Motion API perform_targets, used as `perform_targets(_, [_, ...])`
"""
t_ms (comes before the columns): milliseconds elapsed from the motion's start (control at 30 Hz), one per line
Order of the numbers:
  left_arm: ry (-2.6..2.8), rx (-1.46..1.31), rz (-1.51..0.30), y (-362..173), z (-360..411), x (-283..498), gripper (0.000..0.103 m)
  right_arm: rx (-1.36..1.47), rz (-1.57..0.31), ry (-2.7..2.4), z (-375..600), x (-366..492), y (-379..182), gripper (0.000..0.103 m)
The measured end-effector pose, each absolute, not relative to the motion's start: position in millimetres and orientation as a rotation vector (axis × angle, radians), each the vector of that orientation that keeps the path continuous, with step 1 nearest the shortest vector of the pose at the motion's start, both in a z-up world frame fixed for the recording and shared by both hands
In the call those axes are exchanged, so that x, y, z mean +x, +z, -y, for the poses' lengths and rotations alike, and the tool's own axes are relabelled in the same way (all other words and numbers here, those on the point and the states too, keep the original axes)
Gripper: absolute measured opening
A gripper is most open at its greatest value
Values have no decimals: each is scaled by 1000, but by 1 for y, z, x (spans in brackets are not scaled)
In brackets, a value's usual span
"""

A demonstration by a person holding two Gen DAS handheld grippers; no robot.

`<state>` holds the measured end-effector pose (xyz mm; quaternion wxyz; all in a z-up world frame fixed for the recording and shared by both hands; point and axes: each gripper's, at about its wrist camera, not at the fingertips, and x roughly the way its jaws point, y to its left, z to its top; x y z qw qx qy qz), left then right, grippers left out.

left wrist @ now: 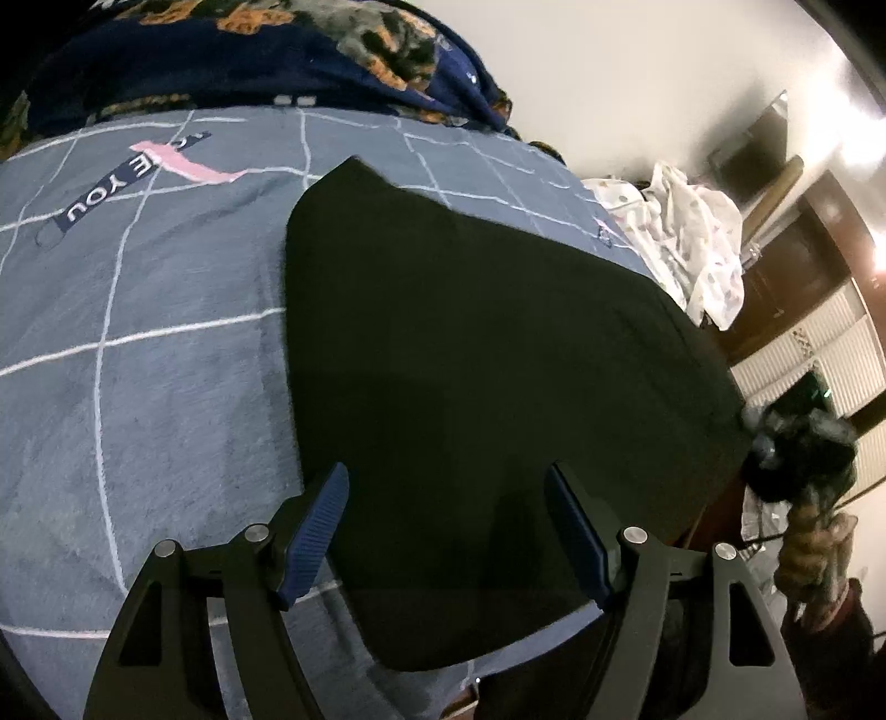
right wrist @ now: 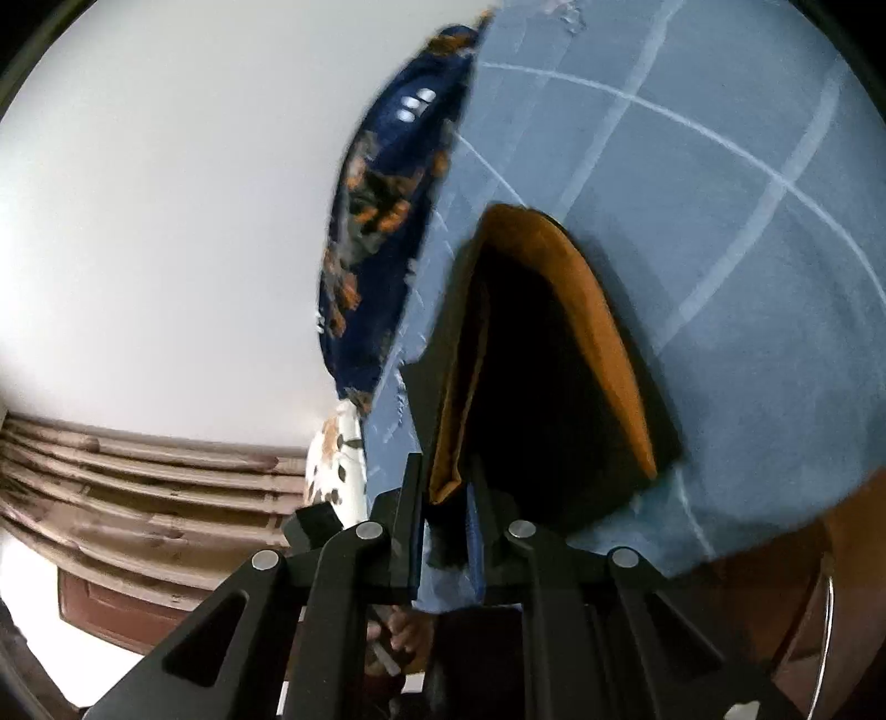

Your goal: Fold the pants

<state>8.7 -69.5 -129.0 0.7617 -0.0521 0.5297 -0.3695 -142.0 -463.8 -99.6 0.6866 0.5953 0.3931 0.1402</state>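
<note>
Right claw (right wrist: 448,520) clenched on the near hem of soft black pants with an orange-brown lining (right wrist: 531,354), edge lifted off the blue-grey checked bedspread (right wrist: 720,249); left claw (left wrist: 446,531) spread wide, empty, poised over the same dark garment (left wrist: 470,387) lying flat on the bed. Likely light, limp, prone to sagging and sliding, so best pinched at hems or corners through both layers. Long axis running from the near bed edge away toward the navy patterned blanket (left wrist: 249,50), far end tapering to a point.
</note>
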Motion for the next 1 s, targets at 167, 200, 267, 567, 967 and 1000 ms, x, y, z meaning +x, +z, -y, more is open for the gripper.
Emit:
perform_targets(167, [-796, -74, -1145, -133, 74, 5, 74, 1529, -1010, 212, 463, -164, -168, 11])
perform_targets(200, [-798, -66, -1143, -133, 74, 5, 75, 1530, -1021, 199, 464, -164, -171, 11])
perform_targets(267, [-799, -55, -1140, -133, 76, 4, 76, 1497, -1023, 192, 464, -162, -167, 11])
perform_targets(567, [-808, -69, -1140, -134, 73, 5, 77, 1194, -1078, 55, 450, -153, -131, 40])
perform_targets(967, [-817, -64, -1130, -134, 74, 3, 79, 1120, -1043, 82, 453, -138, -126, 30])
perform_targets(1000, [-818, -65, -1130, -134, 74, 3, 79, 1132, -1043, 87, 454, -137, -127, 30])
